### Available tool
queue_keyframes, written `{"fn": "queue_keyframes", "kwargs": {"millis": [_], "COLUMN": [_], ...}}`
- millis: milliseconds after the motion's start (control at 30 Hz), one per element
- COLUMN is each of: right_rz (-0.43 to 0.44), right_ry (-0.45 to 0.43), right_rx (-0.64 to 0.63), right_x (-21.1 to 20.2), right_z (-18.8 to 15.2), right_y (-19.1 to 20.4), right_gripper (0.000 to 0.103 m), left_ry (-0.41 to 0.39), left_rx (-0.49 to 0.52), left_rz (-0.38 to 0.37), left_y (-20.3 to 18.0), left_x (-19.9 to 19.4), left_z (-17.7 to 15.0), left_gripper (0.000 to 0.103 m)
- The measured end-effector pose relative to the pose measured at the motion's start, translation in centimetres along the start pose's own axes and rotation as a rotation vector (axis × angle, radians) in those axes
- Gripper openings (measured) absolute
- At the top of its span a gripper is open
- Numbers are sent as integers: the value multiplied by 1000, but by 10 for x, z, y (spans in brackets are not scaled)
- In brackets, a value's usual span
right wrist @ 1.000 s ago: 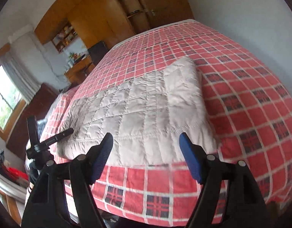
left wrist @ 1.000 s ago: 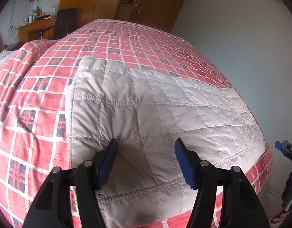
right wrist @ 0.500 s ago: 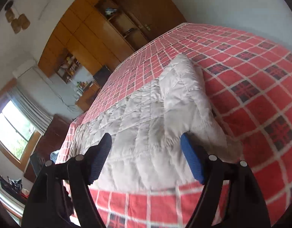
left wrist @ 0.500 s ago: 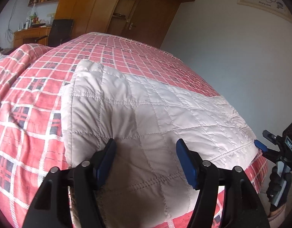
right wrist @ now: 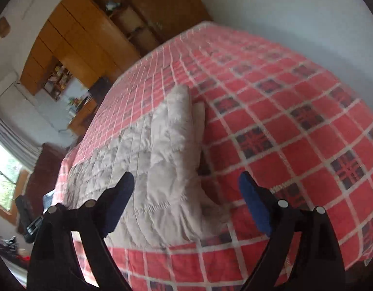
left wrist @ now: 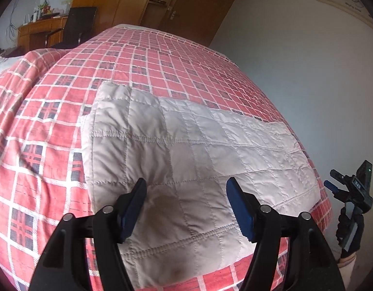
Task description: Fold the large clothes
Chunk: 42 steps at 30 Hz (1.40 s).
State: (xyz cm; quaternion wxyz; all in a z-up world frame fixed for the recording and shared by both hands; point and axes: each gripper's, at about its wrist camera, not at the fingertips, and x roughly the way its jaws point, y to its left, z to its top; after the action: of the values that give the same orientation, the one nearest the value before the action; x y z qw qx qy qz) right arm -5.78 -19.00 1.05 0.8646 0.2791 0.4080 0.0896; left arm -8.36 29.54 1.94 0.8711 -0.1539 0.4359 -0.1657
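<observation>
Left gripper and right gripper, both with jaws standing wide and holding nothing, are hovering over my item: one quilted beige garment, lying as a long folded band across the near side of the red plaid bedspread. I am judging it light, soft, puffy and somewhat slick, so I am planning to pinch its stitched end edges, one gripper per end.

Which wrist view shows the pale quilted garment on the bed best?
The left wrist view: the pale quilted garment lies sharp and nearly whole on the red checked bedspread. The right wrist view shows it blurred, seen end-on along one edge, partly behind the gripper fingers.
</observation>
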Motion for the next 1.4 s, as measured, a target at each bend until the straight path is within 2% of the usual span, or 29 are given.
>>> {"fn": "queue_keyframes", "kwargs": {"millis": [100,200,333,500,600,633,800,900,967,1067,1333,1400], "right_rz": [148,197,246,206,165,164,164,179,188,191,233,216], "right_ry": [128,186,289,303,328,330,341,344,347,331,248,236], "right_rx": [69,113,130,26,-51,-65,-55,-48,-50,-55,-69,-76], "right_x": [22,44,78,86,91,92,92,90,89,84,45,36], "right_z": [-1,3,9,10,3,0,-5,-5,-5,1,19,25], "right_y": [-22,-32,-33,-14,2,7,9,10,13,16,31,28], "right_gripper": [88,88,90,89,82,75,68,55,39,25,17,16], "left_ry": [23,29,77,96,94,93,95,90,85,85,8,-6], "left_rx": [39,58,102,125,153,155,145,135,132,122,175,186], "left_rz": [-36,-41,-3,5,47,57,91,113,126,138,168,165], "left_y": [-15,-23,-27,-22,-29,-31,-33,-35,-35,-36,-51,-55], "left_x": [3,13,40,52,54,55,55,52,51,49,27,23], "left_z": [5,12,13,7,4,4,5,6,6,7,7,9], "left_gripper": [68,70,70,70,72,72,73,73,72,72,72,72]}}
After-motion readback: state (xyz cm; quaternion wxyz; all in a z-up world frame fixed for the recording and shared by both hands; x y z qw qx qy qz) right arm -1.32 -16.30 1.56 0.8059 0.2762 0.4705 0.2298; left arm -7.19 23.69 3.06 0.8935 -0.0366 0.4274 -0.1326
